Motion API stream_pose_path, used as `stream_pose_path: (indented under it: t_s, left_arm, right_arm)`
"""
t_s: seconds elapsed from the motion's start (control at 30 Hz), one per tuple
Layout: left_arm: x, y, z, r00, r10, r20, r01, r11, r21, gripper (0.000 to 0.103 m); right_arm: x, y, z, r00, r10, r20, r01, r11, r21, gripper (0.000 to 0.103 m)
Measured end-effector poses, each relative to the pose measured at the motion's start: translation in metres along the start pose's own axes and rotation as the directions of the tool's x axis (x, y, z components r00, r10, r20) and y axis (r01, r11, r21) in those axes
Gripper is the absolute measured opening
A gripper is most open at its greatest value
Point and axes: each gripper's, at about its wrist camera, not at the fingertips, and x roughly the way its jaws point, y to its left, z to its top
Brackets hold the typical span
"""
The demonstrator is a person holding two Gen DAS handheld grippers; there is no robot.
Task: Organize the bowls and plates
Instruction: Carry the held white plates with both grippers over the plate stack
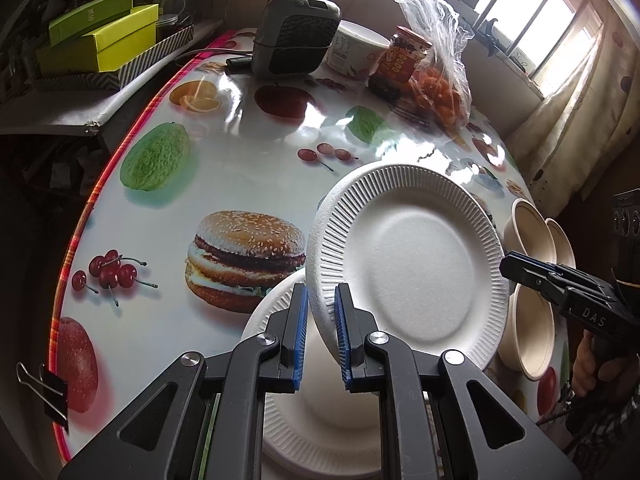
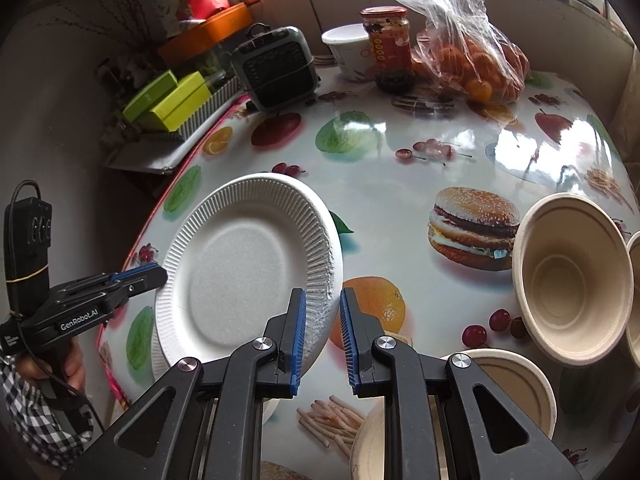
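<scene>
A white paper plate (image 1: 404, 256) hangs tilted above the fruit-print table (image 1: 168, 240), gripped at two sides. My left gripper (image 1: 321, 290) is shut on its near rim. My right gripper (image 1: 508, 262) pinches the opposite rim. From the right wrist the same plate (image 2: 240, 268) shows with my right gripper (image 2: 323, 294) shut on its edge and the left gripper (image 2: 160, 274) at the far side. A second white plate (image 1: 320, 428) lies flat underneath. Several beige bowls (image 2: 572, 276) stand to the right, with another bowl (image 2: 516, 384) partly hidden behind the right fingers.
At the back of the table stand a grey heater (image 1: 296, 28), a white tub (image 1: 356, 48), a red-labelled jar (image 1: 404, 56) and a plastic bag of oranges (image 1: 440, 96). Green boxes (image 1: 100, 40) sit on a shelf beyond the left edge. A binder clip (image 1: 48, 388) grips the tablecloth.
</scene>
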Motion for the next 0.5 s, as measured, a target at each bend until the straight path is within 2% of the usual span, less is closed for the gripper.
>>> stream_pose_path:
  t_s: [0.5]
  left_arm:
    - [-0.013,0.016,-0.023,1.000,0.009,0.013,-0.008,1.000,-0.030,0.014]
  right_arm:
    - [0.001,0.019,-0.021,1.000,0.019,-0.015,-0.020,1.000,-0.024,0.017]
